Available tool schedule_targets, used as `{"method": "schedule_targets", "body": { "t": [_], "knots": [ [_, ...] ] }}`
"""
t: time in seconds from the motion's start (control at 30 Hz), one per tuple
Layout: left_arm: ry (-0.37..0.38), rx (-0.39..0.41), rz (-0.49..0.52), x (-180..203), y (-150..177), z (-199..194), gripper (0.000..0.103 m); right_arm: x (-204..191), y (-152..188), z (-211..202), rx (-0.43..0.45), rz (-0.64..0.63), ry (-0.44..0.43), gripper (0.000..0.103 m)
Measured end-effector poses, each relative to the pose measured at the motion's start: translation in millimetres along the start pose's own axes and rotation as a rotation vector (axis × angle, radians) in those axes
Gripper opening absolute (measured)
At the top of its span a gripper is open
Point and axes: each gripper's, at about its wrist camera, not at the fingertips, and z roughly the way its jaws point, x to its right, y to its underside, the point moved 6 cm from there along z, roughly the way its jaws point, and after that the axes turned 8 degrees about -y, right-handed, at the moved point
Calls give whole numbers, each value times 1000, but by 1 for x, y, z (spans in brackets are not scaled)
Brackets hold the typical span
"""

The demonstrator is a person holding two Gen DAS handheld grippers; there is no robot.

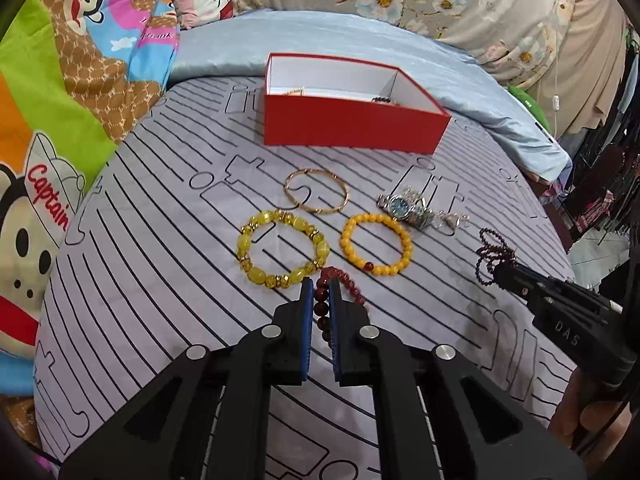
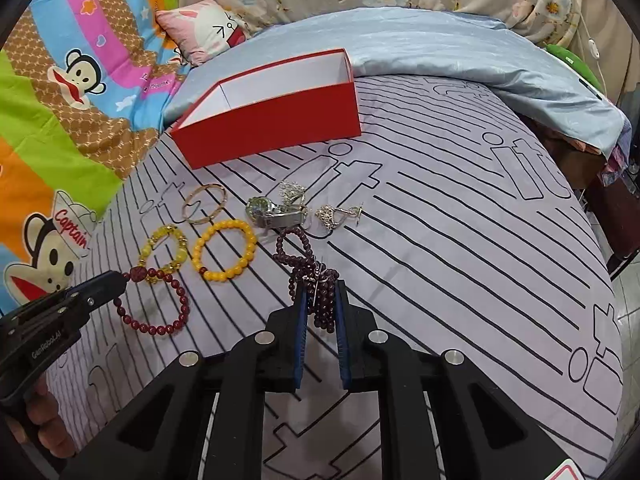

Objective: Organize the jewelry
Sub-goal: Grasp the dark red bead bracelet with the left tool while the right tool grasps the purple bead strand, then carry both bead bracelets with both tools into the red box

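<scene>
In the left wrist view, the box (image 1: 352, 120) sits at upper centre on the bed (image 1: 160, 280); bangle (image 1: 317, 196), watch (image 1: 408, 206) and two bead bracelets (image 1: 284, 249) lie below it.

Left gripper (image 1: 321, 286) and right gripper (image 2: 320, 286) low, jaws apparently clamped.

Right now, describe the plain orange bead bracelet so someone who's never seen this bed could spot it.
Start at the red box on the striped sheet. In front of it lies a thin gold bangle, then two yellowish bracelets side by side. Yours is the orange bracelet nearer the wristwatch: smooth, evenly sized beads with one dark red bead, and no gold spacers.
</scene>
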Motion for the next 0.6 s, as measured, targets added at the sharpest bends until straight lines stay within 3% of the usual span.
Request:
{"method": "schedule_targets", "body": {
  "t": [0.27,0.6],
  "knots": [
    [17,42,19,2,-24,-21,7,-8,-15,-20,45,-11,-18,12],
    [9,176,44,8,-95,-37,8,-15,-72,-29,135,-44,-32,12]
  ]
}}
